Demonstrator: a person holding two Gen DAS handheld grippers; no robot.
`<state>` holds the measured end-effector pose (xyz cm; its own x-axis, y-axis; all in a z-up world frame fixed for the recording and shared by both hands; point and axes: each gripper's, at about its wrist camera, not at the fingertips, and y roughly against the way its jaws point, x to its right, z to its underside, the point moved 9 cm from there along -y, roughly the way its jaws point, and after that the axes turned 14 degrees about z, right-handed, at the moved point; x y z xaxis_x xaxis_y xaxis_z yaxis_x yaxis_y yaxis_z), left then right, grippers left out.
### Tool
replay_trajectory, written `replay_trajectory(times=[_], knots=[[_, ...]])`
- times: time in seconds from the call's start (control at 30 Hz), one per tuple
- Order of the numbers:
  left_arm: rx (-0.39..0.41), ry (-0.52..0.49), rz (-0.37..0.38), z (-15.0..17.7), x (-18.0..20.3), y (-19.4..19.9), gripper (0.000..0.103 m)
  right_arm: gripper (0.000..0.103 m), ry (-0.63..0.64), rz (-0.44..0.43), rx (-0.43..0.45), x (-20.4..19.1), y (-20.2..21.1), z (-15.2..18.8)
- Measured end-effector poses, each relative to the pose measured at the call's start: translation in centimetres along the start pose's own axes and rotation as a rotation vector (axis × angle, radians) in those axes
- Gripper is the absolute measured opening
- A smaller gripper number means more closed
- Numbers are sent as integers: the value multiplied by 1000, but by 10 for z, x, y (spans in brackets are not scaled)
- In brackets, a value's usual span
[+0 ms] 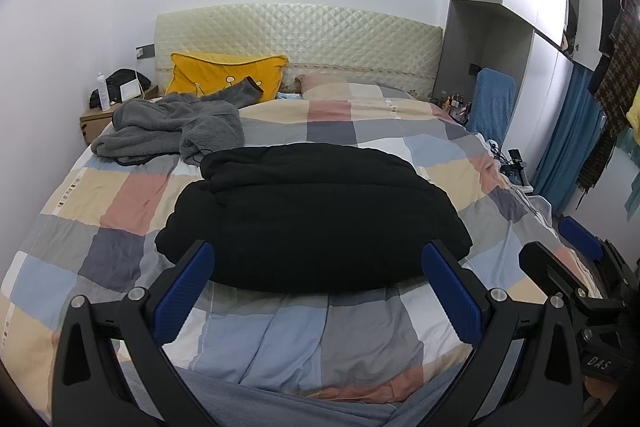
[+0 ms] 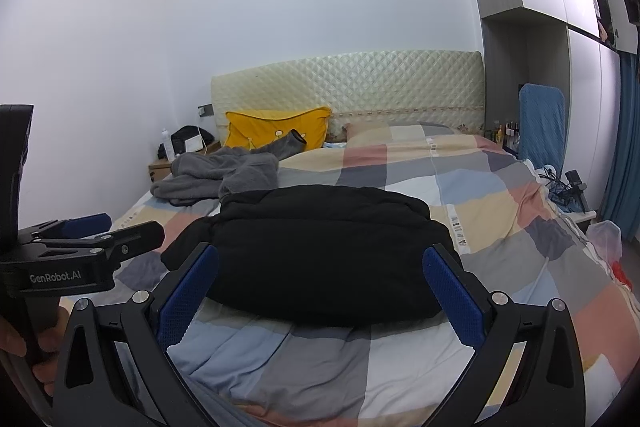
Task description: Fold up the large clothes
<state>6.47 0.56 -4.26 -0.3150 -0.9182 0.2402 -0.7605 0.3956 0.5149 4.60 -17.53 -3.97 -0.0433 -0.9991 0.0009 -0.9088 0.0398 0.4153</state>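
On the bed (image 1: 132, 195), with its checked quilt, I see the black garment (image 1: 312, 219) lying folded in the middle, and a grey fleece garment (image 1: 172, 127) crumpled beyond it near the yellow pillow (image 1: 224, 75). My left hand-held gripper (image 1: 318, 291) and right hand-held gripper (image 2: 320, 293) hover spread apart, holding nothing.
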Motion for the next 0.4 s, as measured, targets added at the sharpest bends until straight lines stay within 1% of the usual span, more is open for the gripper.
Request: replay_trajectory(times=[0.4], knots=[[11, 1, 11, 0, 6, 0, 103, 103, -2, 2, 0, 0, 0, 1]])
